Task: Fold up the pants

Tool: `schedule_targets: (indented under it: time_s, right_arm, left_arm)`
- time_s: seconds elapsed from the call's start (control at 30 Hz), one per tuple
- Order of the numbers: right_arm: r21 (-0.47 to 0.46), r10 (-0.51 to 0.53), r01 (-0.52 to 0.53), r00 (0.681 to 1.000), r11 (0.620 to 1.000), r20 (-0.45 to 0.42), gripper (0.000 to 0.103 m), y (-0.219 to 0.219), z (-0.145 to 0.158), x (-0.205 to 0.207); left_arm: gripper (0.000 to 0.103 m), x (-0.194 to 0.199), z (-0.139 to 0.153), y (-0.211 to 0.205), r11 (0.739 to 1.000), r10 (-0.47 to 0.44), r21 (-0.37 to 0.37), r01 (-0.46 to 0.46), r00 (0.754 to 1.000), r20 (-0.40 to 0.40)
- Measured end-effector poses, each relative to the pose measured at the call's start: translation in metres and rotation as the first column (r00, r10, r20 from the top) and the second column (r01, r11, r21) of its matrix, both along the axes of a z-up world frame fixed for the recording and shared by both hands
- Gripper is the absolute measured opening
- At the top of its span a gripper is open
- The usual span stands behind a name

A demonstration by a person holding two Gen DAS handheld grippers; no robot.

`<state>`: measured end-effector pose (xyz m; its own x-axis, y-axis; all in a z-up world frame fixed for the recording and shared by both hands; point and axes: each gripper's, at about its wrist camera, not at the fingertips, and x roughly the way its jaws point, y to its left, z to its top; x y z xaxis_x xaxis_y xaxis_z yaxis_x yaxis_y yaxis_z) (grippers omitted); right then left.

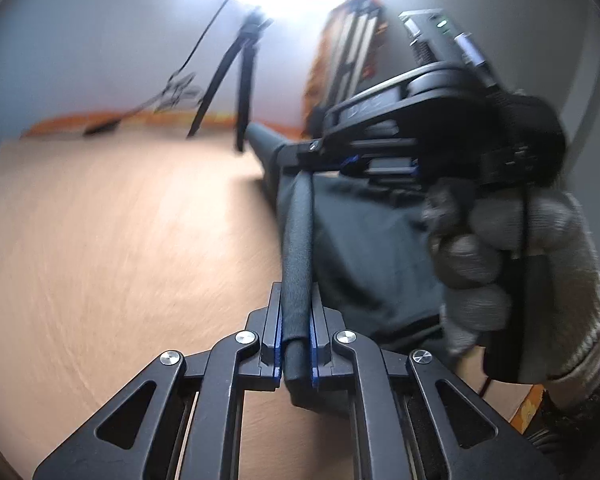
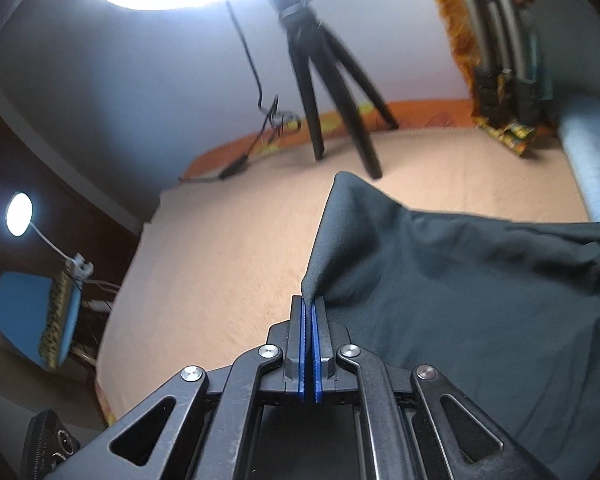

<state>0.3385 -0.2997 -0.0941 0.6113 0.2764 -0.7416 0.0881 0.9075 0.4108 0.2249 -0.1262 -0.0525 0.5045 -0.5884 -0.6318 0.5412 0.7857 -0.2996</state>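
Observation:
Dark grey pants [image 2: 440, 280] lie partly on a tan bed surface [image 2: 228, 248]. My left gripper [image 1: 296, 304] is shut on a rolled edge of the pants [image 1: 300, 232], which stretches taut ahead to my right gripper [image 1: 380, 160], held in a gloved hand [image 1: 520, 264]. In the right wrist view my right gripper [image 2: 310, 304] is shut on a raised corner of the pants, which stands up in a peak above the bed. The rest of the cloth drapes to the right.
A black tripod [image 2: 332, 92] stands at the far side of the bed, with a cable [image 2: 256, 80] beside it. An orange patterned cloth [image 2: 496, 80] hangs at the back right. A lamp [image 2: 20, 214] and a blue chair [image 2: 32, 320] are left of the bed.

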Motion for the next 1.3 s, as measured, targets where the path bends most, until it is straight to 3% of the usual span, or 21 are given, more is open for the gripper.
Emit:
schedule_targets:
  time_s: [0.27, 0.47, 0.8, 0.93, 1.07, 1.1, 1.13, 1.3]
  right_arm:
    - [0.009, -0.045, 0.044, 0.997, 0.999, 0.063, 0.0, -0.042, 0.025, -0.03]
    - [-0.012, -0.108, 0.11, 0.99, 0.994, 0.086, 0.0, -0.1, 0.037, -0.065]
    - [-0.02, -0.257, 0.259, 0.963, 0.966, 0.081, 0.0, -0.221, 0.032, -0.134]
    - [0.038, -0.248, 0.247, 0.968, 0.968, 0.048, 0.001, -0.25, 0.019, -0.149]
    - [0.088, -0.222, 0.218, 0.974, 0.972, 0.034, 0.015, -0.265, 0.01, -0.156]
    - [0.137, -0.222, 0.215, 0.974, 0.967, 0.037, 0.032, -0.271, 0.009, -0.156]
    - [0.163, -0.226, 0.216, 0.973, 0.963, 0.048, 0.037, -0.275, 0.009, -0.156]
    - [0.155, -0.233, 0.224, 0.972, 0.962, 0.038, 0.037, -0.277, 0.001, -0.135]
  left_arm:
    - [0.007, -0.018, 0.02, -0.063, 0.993, -0.118, -0.005, 0.119, 0.991, 0.063]
    - [0.007, -0.026, 0.021, -0.115, 0.977, -0.213, -0.016, 0.214, 0.975, 0.067]
    - [0.007, -0.057, 0.002, -0.223, 0.919, -0.392, -0.025, 0.393, 0.919, 0.029]
    - [0.007, -0.063, -0.014, -0.248, 0.9, -0.437, -0.008, 0.437, 0.9, -0.007]
    - [0.007, -0.054, -0.029, -0.253, 0.898, -0.44, -0.009, 0.44, 0.897, -0.049]
    - [0.007, -0.052, -0.03, -0.252, 0.899, -0.438, -0.013, 0.438, 0.897, -0.057]
    - [0.007, -0.049, -0.031, -0.251, 0.898, -0.44, -0.017, 0.44, 0.896, -0.059]
    - [0.006, -0.043, -0.027, -0.245, 0.891, -0.455, -0.009, 0.455, 0.89, -0.034]
